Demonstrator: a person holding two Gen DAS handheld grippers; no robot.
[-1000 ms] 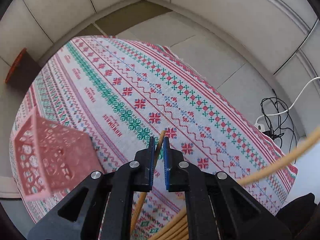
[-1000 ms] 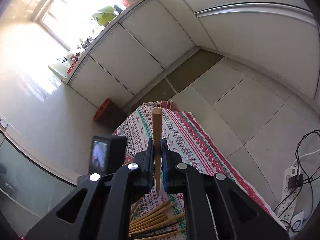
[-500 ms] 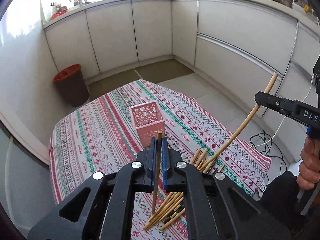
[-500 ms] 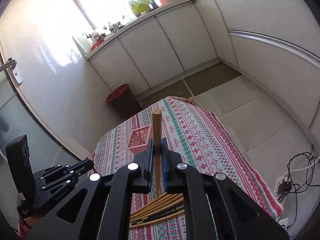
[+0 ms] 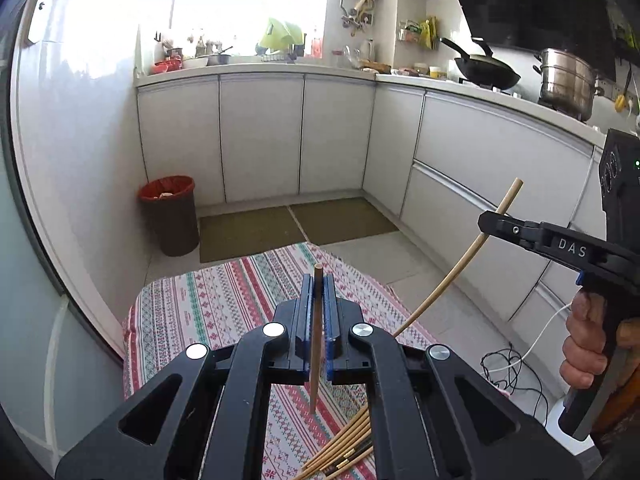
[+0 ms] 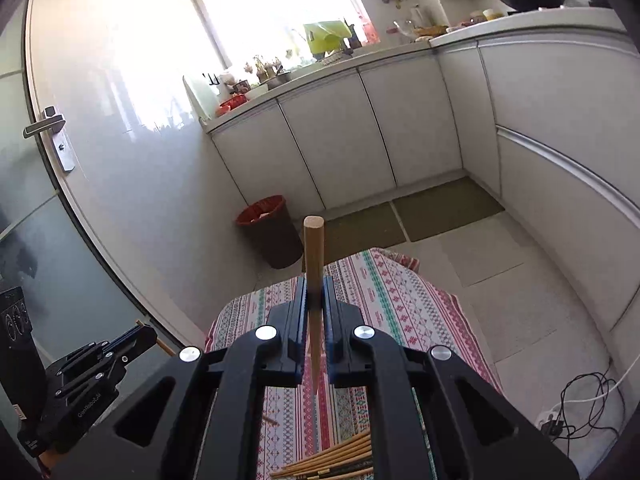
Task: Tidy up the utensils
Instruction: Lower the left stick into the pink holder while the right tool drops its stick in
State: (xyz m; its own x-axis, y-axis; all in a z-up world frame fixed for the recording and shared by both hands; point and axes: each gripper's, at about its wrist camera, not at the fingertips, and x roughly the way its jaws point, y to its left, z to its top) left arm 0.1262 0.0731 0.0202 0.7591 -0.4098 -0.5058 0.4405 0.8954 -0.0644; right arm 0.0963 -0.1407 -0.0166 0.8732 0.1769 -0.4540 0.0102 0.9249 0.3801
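Note:
My left gripper [image 5: 319, 285] is shut on a wooden chopstick [image 5: 316, 344] that stands upright between the pads, high above the patterned tablecloth [image 5: 224, 304]. My right gripper [image 6: 314, 286] is shut on another wooden chopstick [image 6: 314, 252], also upright; it shows in the left wrist view [image 5: 494, 220] at the right, with its chopstick [image 5: 460, 264] slanting down. A pile of several chopsticks [image 5: 344, 452] lies on the cloth below both grippers, also in the right wrist view [image 6: 336, 460]. The pink basket is hidden now.
A red-lined bin [image 5: 170, 216] stands on the floor by white cabinets [image 5: 260, 136]. A power strip with cables [image 6: 572, 404] lies on the floor right of the table. The left gripper shows at the lower left of the right wrist view [image 6: 120, 344].
Both grippers have tilted up and risen, each still holding its chopstick. The view swung from the tabletop to the kitchen; the pink basket dropped out of sight.

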